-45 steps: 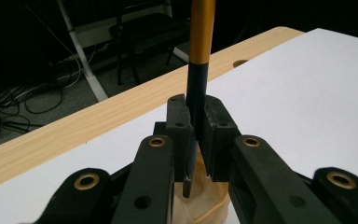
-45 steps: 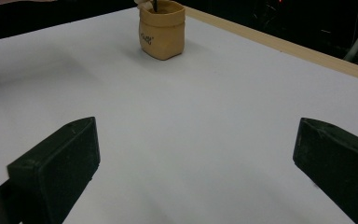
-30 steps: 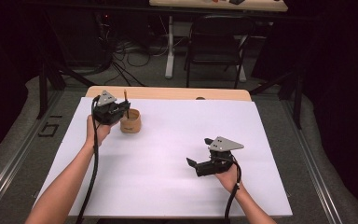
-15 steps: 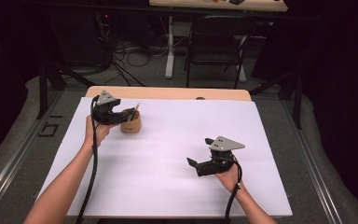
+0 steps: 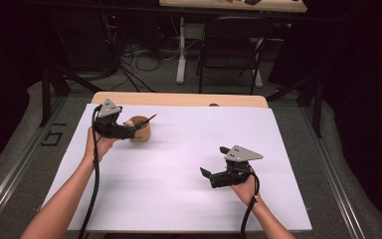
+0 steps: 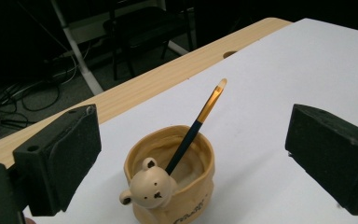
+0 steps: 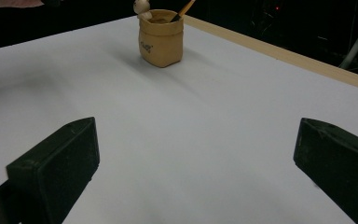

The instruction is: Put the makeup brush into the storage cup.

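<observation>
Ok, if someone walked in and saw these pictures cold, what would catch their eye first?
Probably the tan cup with a little bear face on its rim, standing on the white table toward its far left. A dark pencil leans inside it, its yellow end sticking up. The left gripper hovers at the cup, its jaws just opened wide with nothing pressed between them, while the right gripper waits open at the near right.

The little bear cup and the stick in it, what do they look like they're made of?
The bear cup looks like glazed ceramic: tan, glossy, soft moulded folds. The stick seems a painted wooden brush handle or pencil, dark blue below and shiny amber above; I can't tell which.
</observation>
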`<state>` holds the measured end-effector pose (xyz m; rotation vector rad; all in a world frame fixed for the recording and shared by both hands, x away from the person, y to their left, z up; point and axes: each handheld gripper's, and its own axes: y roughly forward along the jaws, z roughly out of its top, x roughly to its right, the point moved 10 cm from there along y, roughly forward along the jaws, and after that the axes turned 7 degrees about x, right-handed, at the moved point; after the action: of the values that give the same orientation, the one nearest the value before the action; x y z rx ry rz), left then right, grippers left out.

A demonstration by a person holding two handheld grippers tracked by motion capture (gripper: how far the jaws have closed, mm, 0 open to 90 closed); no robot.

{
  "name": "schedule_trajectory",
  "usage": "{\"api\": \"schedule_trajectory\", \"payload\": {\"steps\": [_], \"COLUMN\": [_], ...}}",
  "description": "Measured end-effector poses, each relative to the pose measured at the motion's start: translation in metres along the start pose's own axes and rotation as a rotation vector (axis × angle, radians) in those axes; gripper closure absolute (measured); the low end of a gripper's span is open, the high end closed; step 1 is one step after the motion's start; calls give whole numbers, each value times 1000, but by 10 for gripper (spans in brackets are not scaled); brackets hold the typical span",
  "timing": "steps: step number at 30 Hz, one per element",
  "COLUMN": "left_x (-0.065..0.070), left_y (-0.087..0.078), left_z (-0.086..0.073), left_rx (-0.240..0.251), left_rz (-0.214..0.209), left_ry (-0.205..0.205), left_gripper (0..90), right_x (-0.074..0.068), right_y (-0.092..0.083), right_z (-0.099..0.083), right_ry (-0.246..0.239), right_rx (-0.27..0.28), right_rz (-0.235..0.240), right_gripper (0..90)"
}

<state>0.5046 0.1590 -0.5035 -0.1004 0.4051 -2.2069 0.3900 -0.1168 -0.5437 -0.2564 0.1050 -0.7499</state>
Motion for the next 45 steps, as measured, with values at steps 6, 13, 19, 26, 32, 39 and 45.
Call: {"api": "schedule_trajectory", "payload": {"steps": [6,13,19,26,32,39,45], "left_x": [9,18,21,33,44,52,53], "left_y": [-11,-26,-40,-52,-59,-68,-78], "left_z": [2,-4,-11,-24,-34,-49,-56], "left_rx": [34,50,73,77,78,86,94], "left_rz": [-5,-22,-30,-35,-50,-58,-46], "left_ry": [4,-2,-20,-15,-11,-12,-10], "left_gripper": [9,0,0,0,0,0,0], "right_x": [2,3,6,9,10,10,10], "right_y": [-3,-7,-11,-17,-20,-24,-29], "right_z": [4,7,6,5,5,5,4], "right_ry": [-6,-8,-10,-3,-10,-10,-22], "right_rx": [28,52,60,61,78,92,110], "right_rz": [-8,-18,-28,-35,-43,-45,-45], "right_gripper": [0,0,0,0,0,0,0]}}
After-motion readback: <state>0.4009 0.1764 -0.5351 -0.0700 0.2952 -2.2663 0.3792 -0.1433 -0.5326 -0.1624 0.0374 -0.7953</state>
